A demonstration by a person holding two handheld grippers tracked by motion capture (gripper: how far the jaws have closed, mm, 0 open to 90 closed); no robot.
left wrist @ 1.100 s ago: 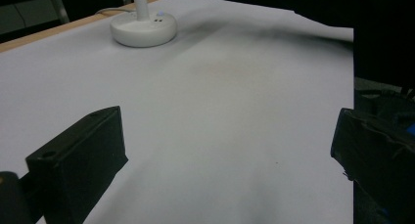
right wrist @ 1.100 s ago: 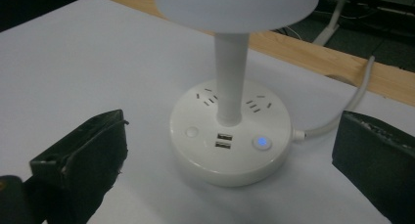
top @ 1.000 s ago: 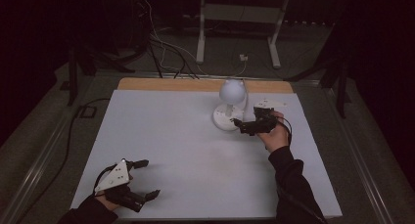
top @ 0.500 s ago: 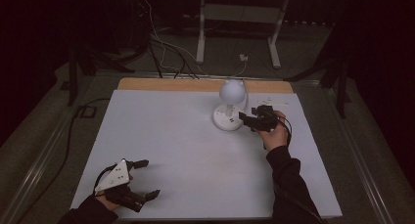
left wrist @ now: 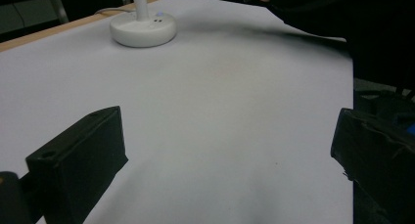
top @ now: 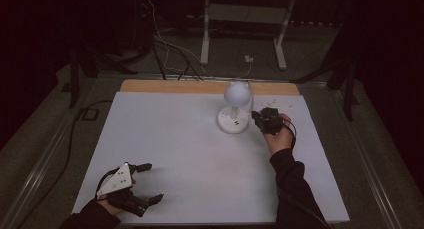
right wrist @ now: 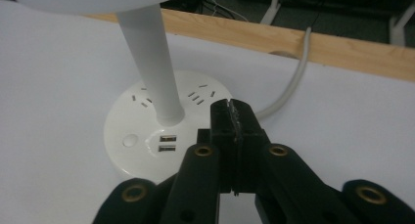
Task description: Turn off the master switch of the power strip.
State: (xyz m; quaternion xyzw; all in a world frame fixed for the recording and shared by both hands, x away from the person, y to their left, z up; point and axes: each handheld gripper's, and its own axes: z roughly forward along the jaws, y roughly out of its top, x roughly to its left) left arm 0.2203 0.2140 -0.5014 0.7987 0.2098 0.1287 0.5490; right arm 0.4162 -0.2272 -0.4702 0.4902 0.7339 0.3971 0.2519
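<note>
We're working the white desk lamp (top: 235, 109), which is sitting near the far edge of the table (top: 165, 139), right of centre, its cord (right wrist: 288, 87) running off over the wooden far edge (right wrist: 342, 43). We're holding the right gripper (top: 259, 120) just beside the lamp's round base (right wrist: 147, 131), on its right side, jaws pressed flat together with nothing between them; they have just been closing. Closed like that, the tip is acting as one blunt finger, probably for poking a control: the base is carrying a round button (right wrist: 129, 139), two USB ports (right wrist: 167, 143) and socket slots, all facing this gripper. The tip is hovering at the base's near-right rim; whether it is touching, we cannot tell.

We're parking the left gripper (top: 150, 181) at the near-left corner of the table, jaws standing wide apart over bare table, well apart from the lamp, keeping it out of the way since the job seems to need one hand.
</note>
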